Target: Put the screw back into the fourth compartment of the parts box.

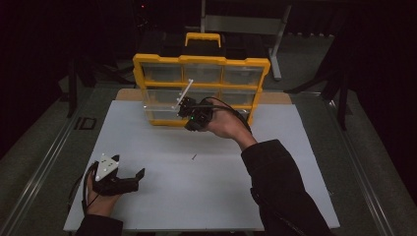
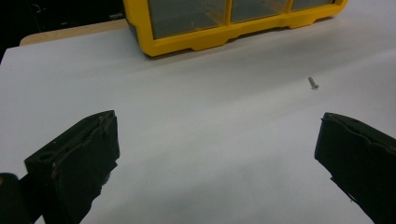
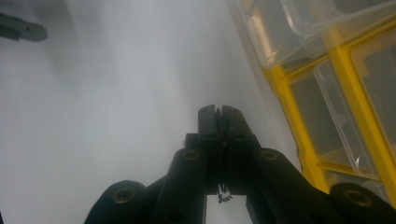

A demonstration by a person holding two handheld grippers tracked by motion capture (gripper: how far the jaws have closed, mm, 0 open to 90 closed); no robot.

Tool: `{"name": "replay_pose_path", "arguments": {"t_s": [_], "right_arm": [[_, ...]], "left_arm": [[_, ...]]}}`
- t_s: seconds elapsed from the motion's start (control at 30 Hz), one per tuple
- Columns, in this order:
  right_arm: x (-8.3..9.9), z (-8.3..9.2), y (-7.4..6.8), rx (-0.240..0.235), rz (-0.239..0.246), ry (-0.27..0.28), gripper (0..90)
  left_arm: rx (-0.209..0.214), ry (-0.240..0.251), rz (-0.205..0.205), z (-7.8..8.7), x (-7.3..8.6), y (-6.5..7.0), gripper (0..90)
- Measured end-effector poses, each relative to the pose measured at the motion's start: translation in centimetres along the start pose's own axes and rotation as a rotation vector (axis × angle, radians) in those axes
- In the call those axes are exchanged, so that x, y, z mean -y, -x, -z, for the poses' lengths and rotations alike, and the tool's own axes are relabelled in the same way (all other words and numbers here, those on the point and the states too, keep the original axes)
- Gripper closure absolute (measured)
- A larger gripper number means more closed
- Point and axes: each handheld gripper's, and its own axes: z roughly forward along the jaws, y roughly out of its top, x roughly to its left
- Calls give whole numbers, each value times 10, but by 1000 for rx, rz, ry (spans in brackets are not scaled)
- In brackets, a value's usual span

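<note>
Your right hand-held gripper (image 3: 218, 112) is clenched on a small screw (image 3: 224, 195), raised beside the yellow drawer organizer (image 1: 201, 61). Your left hand-held gripper (image 2: 217, 154) rests released on the white tabletop (image 1: 162, 196), another screw (image 2: 313, 83) lying ahead.

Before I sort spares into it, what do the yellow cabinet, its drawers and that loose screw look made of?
Yellow cabinet: likely moulded plastic, smooth and slightly glossy, with rounded edges.
Drawers: clear, see-through plastic with glinting edges.
Loose screw: probably metal, small, grey and dully shiny; too small to be sure.
</note>
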Motion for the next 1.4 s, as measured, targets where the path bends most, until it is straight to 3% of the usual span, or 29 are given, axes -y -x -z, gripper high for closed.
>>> {"name": "replay_pose_path", "arguments": {"t_s": [0.83, 1.4], "right_arm": [[-15, 12, 8, 39, -79, 79, 875], [-23, 15, 15, 66, -134, 103, 875]], "left_arm": [[2, 0, 1, 0, 0, 0, 6], [2, 3, 5, 0, 0, -1, 6]]}}
